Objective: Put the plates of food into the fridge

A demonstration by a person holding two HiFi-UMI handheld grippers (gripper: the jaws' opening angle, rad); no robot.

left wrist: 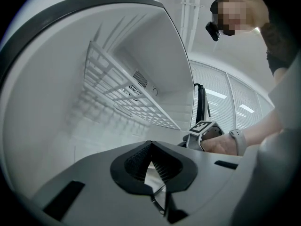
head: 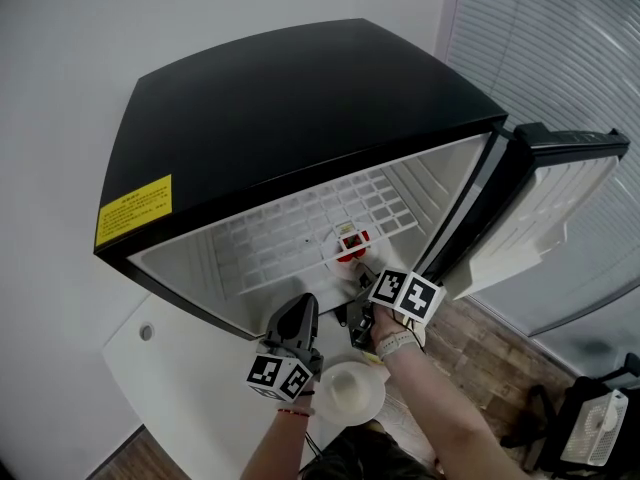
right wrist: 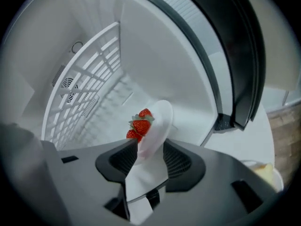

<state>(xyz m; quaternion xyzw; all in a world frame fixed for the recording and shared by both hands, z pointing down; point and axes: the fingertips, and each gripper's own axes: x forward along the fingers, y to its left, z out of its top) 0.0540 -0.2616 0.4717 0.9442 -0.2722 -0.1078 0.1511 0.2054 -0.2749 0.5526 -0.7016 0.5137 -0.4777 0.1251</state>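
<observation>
A small black fridge point(head: 300, 98) stands with its door point(head: 555, 198) swung open to the right. Inside it lies a white plate point(head: 350, 256) with strawberries point(head: 351, 240) on top. In the right gripper view the plate point(right wrist: 159, 119) and its strawberries point(right wrist: 140, 125) sit just ahead of the jaws. My right gripper point(right wrist: 146, 147) is open, its pads wide on either side of the plate's near rim. It reaches into the fridge mouth point(head: 358, 303). My left gripper point(head: 303, 303) hovers at the fridge's front edge, shut point(left wrist: 150, 147) and holding nothing.
A second white plate point(head: 350, 393) rests on the white table point(head: 190, 368) below my hands. A white wire shelf point(head: 300, 230) lines the fridge's interior. A fan point(head: 600, 423) stands on the wooden floor at the lower right, below window blinds point(head: 560, 38).
</observation>
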